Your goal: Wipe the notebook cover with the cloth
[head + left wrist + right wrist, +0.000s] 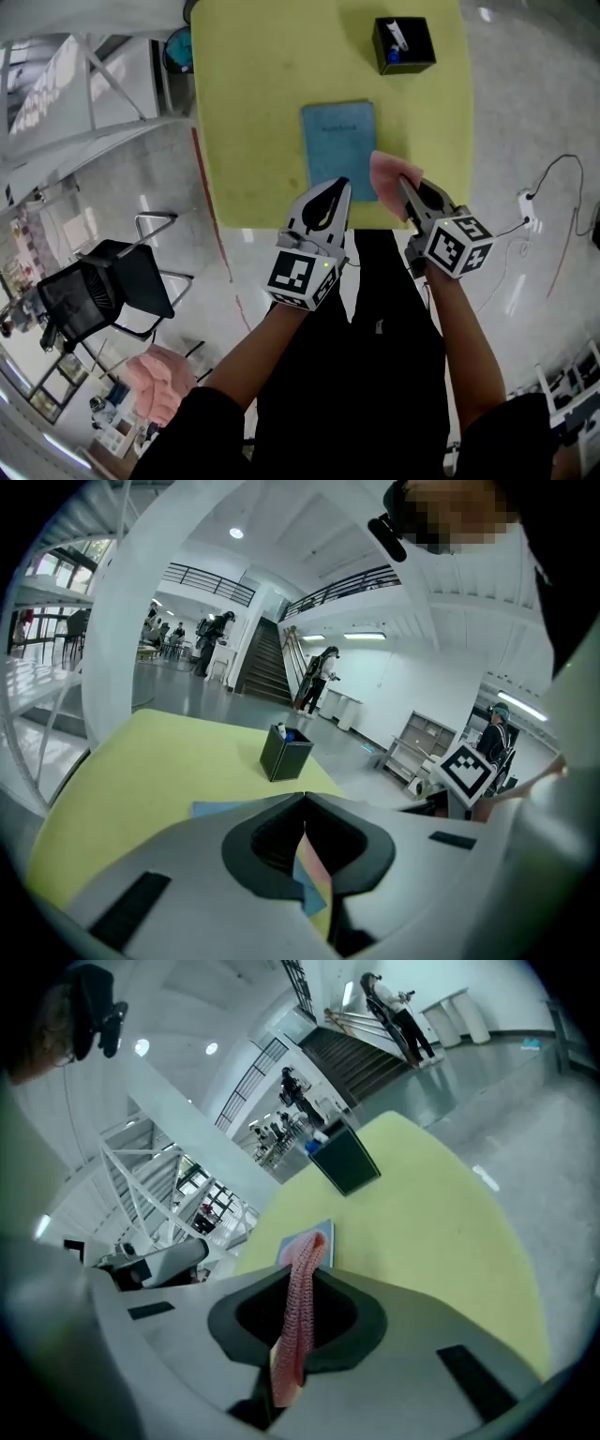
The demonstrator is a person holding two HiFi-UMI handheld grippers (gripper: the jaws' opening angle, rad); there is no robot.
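Pink cloth (298, 1326) clenched in right tongs (313, 1267) hides notebook (337, 141) corner; left tongs (305, 799) clenched, empty.

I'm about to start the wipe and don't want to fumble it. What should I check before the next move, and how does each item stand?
1. Pink knitted cloth clamped in the right hand-held gripper: ok, jaws shut on it.
2. Blue rectangular notebook lying flat and closed on the yellow-green table: ok.
3. Cloth touching the cover: cannot tell; it is at the notebook's near right corner.
4. Left hand-held gripper empty: ok, jaws together on nothing.
5. Black open box out of the wiping path: ok, it stands apart at the far edge.
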